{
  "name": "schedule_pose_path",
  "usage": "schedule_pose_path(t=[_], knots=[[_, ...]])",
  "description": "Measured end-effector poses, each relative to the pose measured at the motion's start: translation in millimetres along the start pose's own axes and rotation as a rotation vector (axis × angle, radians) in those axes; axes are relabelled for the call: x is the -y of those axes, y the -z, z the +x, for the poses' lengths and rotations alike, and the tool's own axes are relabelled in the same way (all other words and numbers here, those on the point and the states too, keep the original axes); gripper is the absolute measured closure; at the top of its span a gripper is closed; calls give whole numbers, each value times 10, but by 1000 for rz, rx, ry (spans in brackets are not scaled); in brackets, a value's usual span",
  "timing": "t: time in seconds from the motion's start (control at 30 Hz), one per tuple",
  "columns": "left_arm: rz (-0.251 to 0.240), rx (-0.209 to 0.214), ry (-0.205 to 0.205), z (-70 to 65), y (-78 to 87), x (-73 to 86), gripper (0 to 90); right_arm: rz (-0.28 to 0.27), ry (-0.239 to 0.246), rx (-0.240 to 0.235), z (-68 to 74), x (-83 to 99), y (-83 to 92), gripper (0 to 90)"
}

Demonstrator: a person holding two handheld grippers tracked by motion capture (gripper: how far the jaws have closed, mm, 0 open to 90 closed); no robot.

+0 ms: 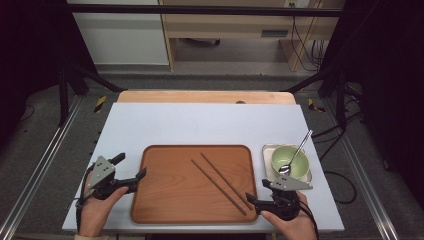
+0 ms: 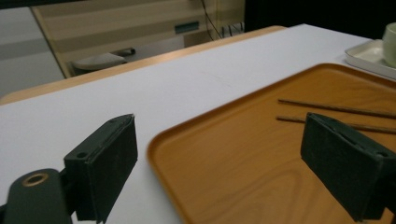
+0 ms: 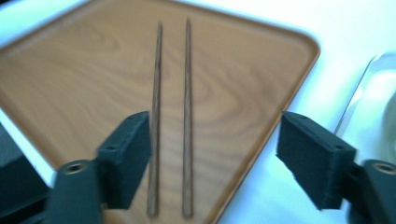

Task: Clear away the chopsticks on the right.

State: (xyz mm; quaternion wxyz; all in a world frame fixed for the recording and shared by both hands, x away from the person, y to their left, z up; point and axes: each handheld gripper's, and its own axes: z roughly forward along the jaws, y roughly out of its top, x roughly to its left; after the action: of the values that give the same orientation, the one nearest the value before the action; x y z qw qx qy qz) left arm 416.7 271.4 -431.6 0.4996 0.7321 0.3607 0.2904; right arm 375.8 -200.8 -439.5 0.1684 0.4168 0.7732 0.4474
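On the wooden tray (image 1: pixel 170 200) in the middle of the white table (image 1: pixel 200 125), two dark wooden chopsticks (image 1: pixel 222 179) lie side by side, running slantwise from the tray's centre toward its near right corner, close together but apart along their whole length. Right gripper (image 1: pixel 254 201) sits at that near right corner with its jaws spread wide and nothing pressed between them; in the right gripper view the thick ends of the chopsticks (image 3: pixel 170 126) lie in the gap, nearer one jaw than the other. Left gripper (image 1: pixel 131 170) hangs by the tray's left edge, jaws likewise spread and empty. To the right of the tray a pale green bowl (image 1: pixel 290 160) stands on a small white dish (image 1: pixel 267 150) with a metal spoon (image 1: pixel 297 152) leaning in it. The chopsticks look light, stiff and thin, with smooth round shafts that would probably roll or slide on the tray's polished grain, and being so low they leave little for the pads to catch. The best hold is likely across both thick ends at once, jaws brought down to the tray surface so the pair is pinched together; the tapered tips would slip more easily. They seem sturdy enough for a firm squeeze.
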Motion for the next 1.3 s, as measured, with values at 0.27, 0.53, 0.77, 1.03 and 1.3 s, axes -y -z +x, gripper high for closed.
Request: schedule_pose_path(t=[0.27,0.53,0.77,1.03,1.3], knots=[[114,117,-68,-478,-385,-148,181,-117,63,7,6,28,-5,95],[199,175,-146,-844,-728,-305,359,-189,89,4,31,20,94,94],[242,205,-158,-983,-847,-351,489,-183,107,37,49,27,85,125],[288,262,-151,-1061,-1037,-346,742,-208,158,115,42,28,38,143],[355,268,-115,-1057,-1152,-306,896,-201,135,122,-7,39,29,143]])
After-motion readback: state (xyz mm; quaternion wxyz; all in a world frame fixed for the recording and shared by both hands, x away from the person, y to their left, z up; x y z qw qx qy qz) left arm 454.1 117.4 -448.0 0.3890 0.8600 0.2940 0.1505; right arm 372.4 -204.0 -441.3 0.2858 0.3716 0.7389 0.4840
